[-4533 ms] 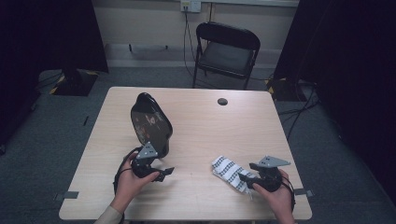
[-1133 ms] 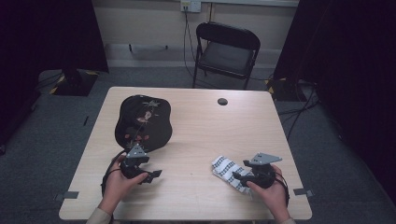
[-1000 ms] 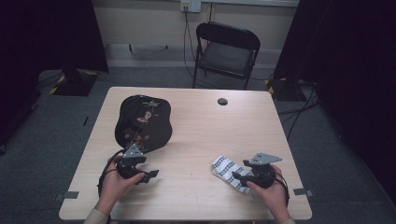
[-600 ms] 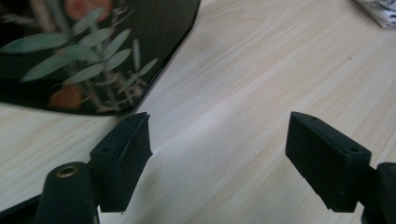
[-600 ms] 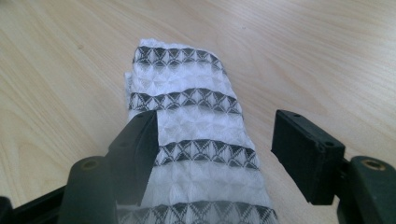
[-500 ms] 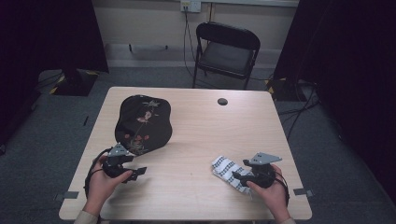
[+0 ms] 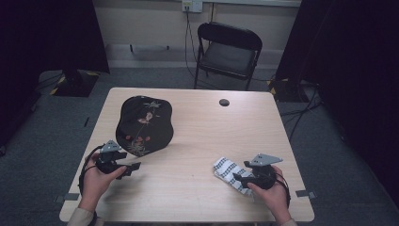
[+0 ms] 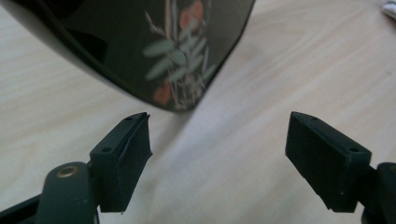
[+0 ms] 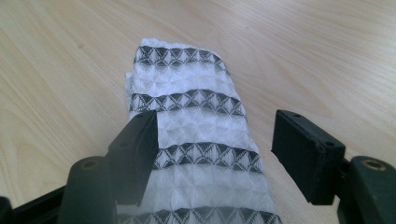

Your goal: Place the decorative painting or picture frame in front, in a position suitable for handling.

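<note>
The pale wooden counter [image 7: 197, 141] carries a black lacquered tray [image 7: 143, 125] painted with flowers, lying flat on its left half. The left gripper [image 7: 128, 169] sits at the tray's 7 o'clock, just off its near edge, jaws spread and holding nothing; the left gripper view shows the tray rim [image 8: 187, 56] just beyond the tips, apart from them. A folded white cloth with black bands [image 7: 230, 173] lies near the front right edge. The right gripper [image 7: 240, 178] hovers over it, jaws released either side of the cloth [image 9: 196, 140].

Glossy lacquered tray [image 7: 145, 125], waffle-weave cloth [image 9: 198, 144] (matt)
</note>
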Available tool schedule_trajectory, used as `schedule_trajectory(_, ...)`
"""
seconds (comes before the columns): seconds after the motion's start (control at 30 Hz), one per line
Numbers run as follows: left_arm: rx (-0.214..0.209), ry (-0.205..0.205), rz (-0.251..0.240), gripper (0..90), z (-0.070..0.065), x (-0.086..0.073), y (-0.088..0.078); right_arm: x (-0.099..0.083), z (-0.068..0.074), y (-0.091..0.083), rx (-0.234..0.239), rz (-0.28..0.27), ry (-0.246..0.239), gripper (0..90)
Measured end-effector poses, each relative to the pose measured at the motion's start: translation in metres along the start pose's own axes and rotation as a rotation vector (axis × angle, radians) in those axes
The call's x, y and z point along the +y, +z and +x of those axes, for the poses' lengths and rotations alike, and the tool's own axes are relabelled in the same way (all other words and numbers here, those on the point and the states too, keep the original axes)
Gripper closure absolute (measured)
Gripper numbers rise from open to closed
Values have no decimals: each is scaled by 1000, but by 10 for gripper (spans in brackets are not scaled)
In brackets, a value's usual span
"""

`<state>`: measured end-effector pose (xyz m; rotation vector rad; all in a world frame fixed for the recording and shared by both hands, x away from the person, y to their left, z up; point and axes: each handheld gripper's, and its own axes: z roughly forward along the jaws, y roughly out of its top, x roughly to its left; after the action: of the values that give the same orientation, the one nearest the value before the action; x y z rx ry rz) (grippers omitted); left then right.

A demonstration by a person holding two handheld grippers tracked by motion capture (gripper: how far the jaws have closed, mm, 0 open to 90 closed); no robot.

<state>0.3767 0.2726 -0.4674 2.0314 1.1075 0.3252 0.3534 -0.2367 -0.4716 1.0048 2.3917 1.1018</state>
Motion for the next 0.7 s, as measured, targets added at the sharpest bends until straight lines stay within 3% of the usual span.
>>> schedule_trajectory(0.07,1,-22,1,214,4,3,3,1,1,1,3,2,0,317)
schedule_trajectory(0.37,-1,-31,-19,228,8,7,6,0,1,0,1,2,-2,317)
schedule_trajectory(0.7,-4,-8,-16,236,-3,4,4,1,1,-1,0,1,-4,317)
